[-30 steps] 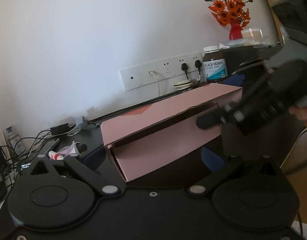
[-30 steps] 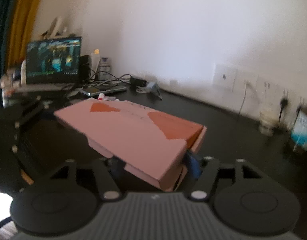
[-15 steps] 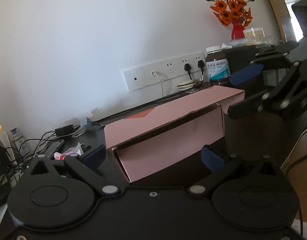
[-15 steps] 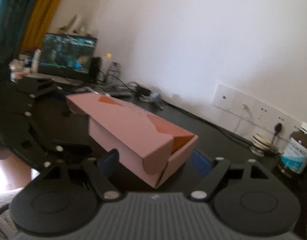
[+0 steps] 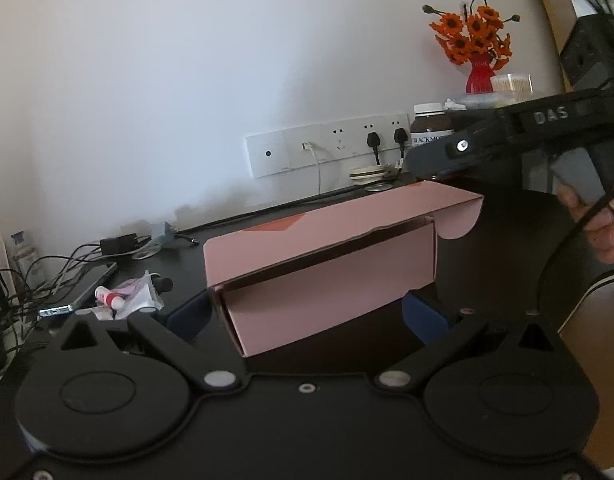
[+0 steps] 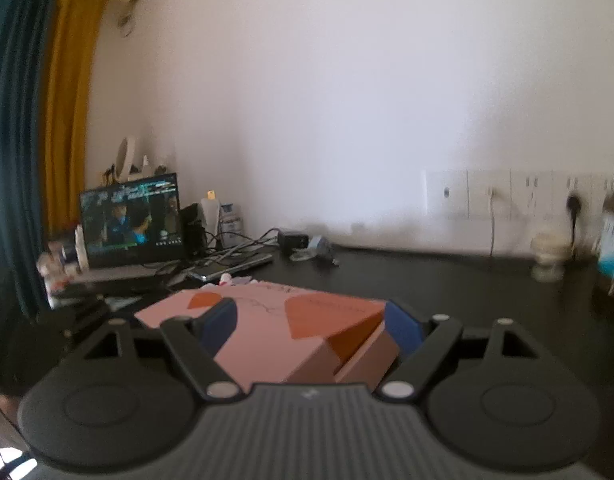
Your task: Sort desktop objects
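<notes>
The right gripper [image 6: 309, 326] has swung across from the box's end and now sits over its top, the view gone from looking along the pink box [image 5: 327, 268] to peering down at its lid, while the left gripper [image 5: 307, 314] has barely stirred. The box rests on the dark desk [image 6: 467, 280], its long front flap ajar and a rounded tab sticking out at the far end. The right gripper's blue pads straddle the lid end, jaws spread wide with the box between them, and no squeeze is evident; in the left view its black body hovers just above the far corner. The left gripper's fingers stand apart either side of the near end, seemingly clear of the cardboard. That reads as a regrasp, likely to press the lid down or steady the box for closing. Clutter waits behind: a small tube [image 5: 111, 298], cables, a brown bottle [image 5: 429, 128] by the wall sockets [image 5: 327, 150]. Sorting looks barely begun.
</notes>
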Demonstrator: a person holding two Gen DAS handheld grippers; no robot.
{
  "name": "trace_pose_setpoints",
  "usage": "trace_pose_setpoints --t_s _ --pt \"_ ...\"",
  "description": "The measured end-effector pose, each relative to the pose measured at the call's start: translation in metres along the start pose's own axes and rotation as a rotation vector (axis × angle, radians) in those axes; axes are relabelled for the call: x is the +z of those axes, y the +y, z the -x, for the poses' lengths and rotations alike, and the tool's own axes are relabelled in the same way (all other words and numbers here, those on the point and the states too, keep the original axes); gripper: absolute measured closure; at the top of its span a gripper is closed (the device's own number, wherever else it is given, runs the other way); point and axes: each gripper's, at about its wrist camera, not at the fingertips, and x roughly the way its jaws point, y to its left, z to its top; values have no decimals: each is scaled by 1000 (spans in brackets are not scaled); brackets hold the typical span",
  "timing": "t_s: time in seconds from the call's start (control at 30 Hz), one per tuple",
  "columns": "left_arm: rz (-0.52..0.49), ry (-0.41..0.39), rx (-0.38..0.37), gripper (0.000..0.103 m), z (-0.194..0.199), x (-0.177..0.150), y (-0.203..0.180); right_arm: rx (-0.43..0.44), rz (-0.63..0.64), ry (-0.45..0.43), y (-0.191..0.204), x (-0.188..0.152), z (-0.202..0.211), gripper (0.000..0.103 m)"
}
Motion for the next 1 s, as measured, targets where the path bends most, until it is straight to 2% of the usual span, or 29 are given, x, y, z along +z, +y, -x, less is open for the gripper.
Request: trace_pose_setpoints --t_s 0.17,0.33,0.53,0.7,0.8,1.0 --pt "6 6 -5 0 -3 -2 1 34 -107 57 -15 -7 -16 22" --pt "17 17 -16 0 -6 -3 1 84 -172 76 -22 -12 -23 22" --pt "16 45 -18 0 -13 -6 0 74 -125 74 -16 -17 -27 21" --pt "25 87 -29 0 -20 -9 3 63 -111 107 -16 -22 -31 21" --pt "38 83 -34 0 -20 -10 5 54 -97 120 -14 -25 -33 21" --pt "60 61 -37 0 -14 -3 6 91 -192 113 -25 -25 -31 20"
